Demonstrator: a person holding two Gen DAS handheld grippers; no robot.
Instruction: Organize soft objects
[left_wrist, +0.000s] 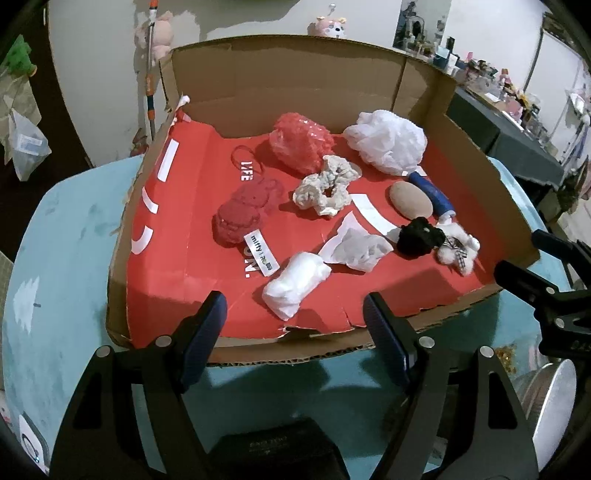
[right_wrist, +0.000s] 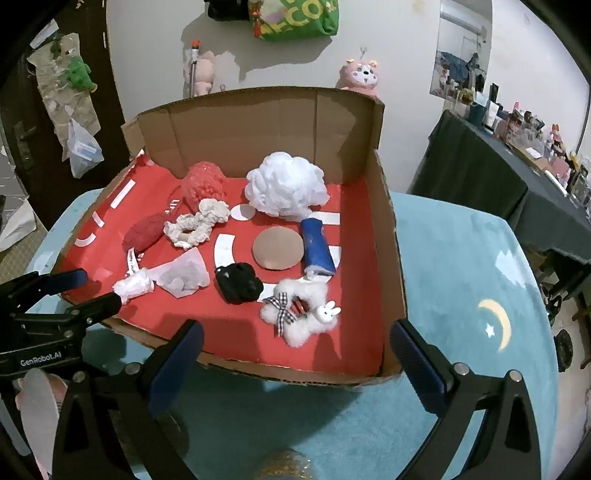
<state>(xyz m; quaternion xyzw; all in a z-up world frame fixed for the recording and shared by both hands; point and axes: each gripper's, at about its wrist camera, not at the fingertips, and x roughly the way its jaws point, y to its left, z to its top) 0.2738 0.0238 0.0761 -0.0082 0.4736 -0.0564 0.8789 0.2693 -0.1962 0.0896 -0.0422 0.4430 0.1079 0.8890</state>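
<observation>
A cardboard box (left_wrist: 258, 74) lined in red holds several soft things. Near its front edge lies a white wad (left_wrist: 295, 284), with crumpled paper (left_wrist: 354, 245), a black scrunchie (left_wrist: 419, 236) and a fluffy white bunny scrunchie (right_wrist: 299, 314) to its right. Farther back are a red knit toy (left_wrist: 240, 214), a cream scrunchie (left_wrist: 325, 188), a red bubble-wrap ball (left_wrist: 301, 147) and a white puff (right_wrist: 286, 188). My left gripper (left_wrist: 293, 314) hangs open over the front edge, just short of the wad. My right gripper (right_wrist: 297, 332) stands wide open before the bunny scrunchie, holding nothing.
A tan round pad (right_wrist: 277, 247) and a blue tube (right_wrist: 317, 245) lie mid-box. The box has tall back and right walls and sits on a teal cloth (right_wrist: 461, 277). A dark cluttered table (right_wrist: 480, 184) stands at the right. A pink plush (right_wrist: 360, 75) peeks over the back wall.
</observation>
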